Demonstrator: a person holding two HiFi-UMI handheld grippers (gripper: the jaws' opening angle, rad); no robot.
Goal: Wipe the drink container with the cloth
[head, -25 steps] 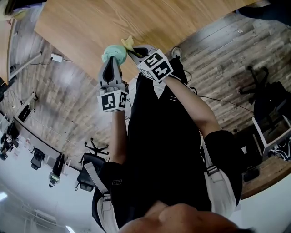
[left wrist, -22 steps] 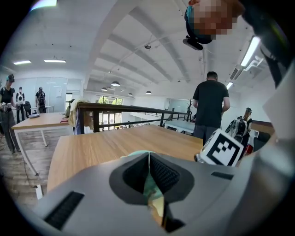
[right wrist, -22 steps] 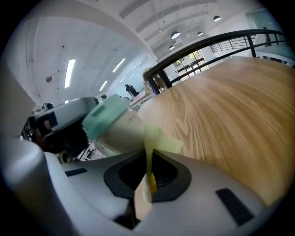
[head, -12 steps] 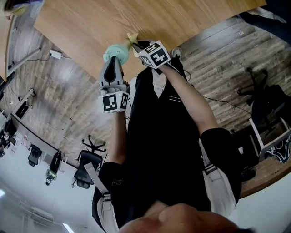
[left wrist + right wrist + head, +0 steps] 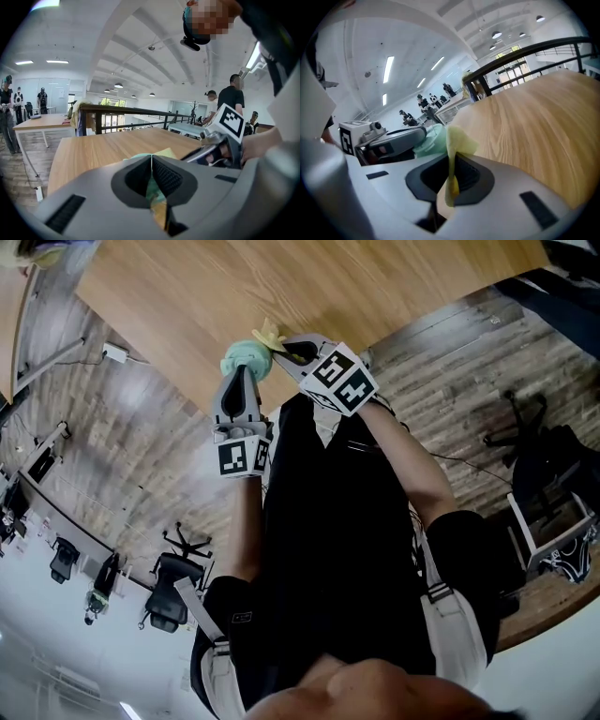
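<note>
Presently: both grippers loaded, cloth held beside the container.

Left gripper [image 5: 151, 164] has its jaws clamped on the mint-green drink container [image 5: 246, 356]. Right gripper [image 5: 451, 165] has its jaws pinched shut on the yellow cloth [image 5: 457, 138], which stands up out of them. From the right jaws the container lies just to the left, so the cloth must travel leftward. Whether the two touch cannot be told. Most of the container's body is hidden by the left jaws, and its long axis is unconfirmed. Beyond both jaws lies the wooden table [image 5: 328, 287].
</note>
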